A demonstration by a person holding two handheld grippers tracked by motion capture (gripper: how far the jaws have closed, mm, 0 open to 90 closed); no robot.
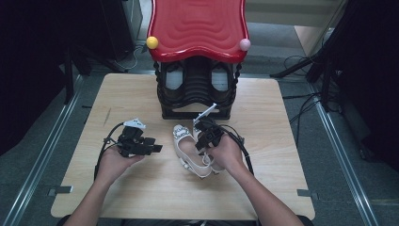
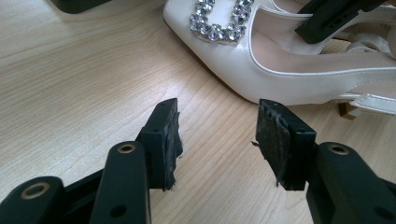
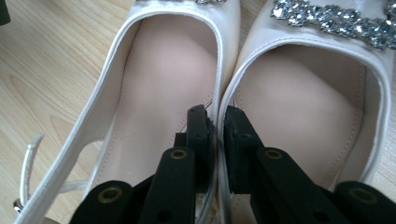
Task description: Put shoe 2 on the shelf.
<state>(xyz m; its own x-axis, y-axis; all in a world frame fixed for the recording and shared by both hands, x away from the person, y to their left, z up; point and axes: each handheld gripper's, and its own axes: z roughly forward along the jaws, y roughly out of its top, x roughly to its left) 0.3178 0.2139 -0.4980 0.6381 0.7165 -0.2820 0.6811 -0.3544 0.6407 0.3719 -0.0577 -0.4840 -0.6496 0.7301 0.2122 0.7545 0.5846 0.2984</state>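
Dark floor and cables surround the desk (image 1: 141, 188), a pale wood top with a black rack (image 1: 196, 92) under a red wavy lid (image 1: 197, 26) at its far edge. Toward the left edge, the left gripper (image 1: 151, 147) hovers over bare wood with its jaws wide and nothing between them, pointing toward the shoes; in its own view the pads (image 2: 170, 140) frame only wood, with the left shoe (image 2: 261, 56) and its crystal buckle (image 2: 217, 21) just beyond. Near the middle of the desk the pair of white shoes (image 1: 190, 150) lies side by side, touching, toes toward the rack. The right gripper (image 3: 217, 140) has one jaw inside each shoe and is nearly closed on the two inner walls (image 3: 219, 93), pinching them together. The step in hand looks like taking both shoes in one grip. Next, I judge, the pinch must be firm before lifting, and the pair kept level so neither slips, perhaps toward the rack.
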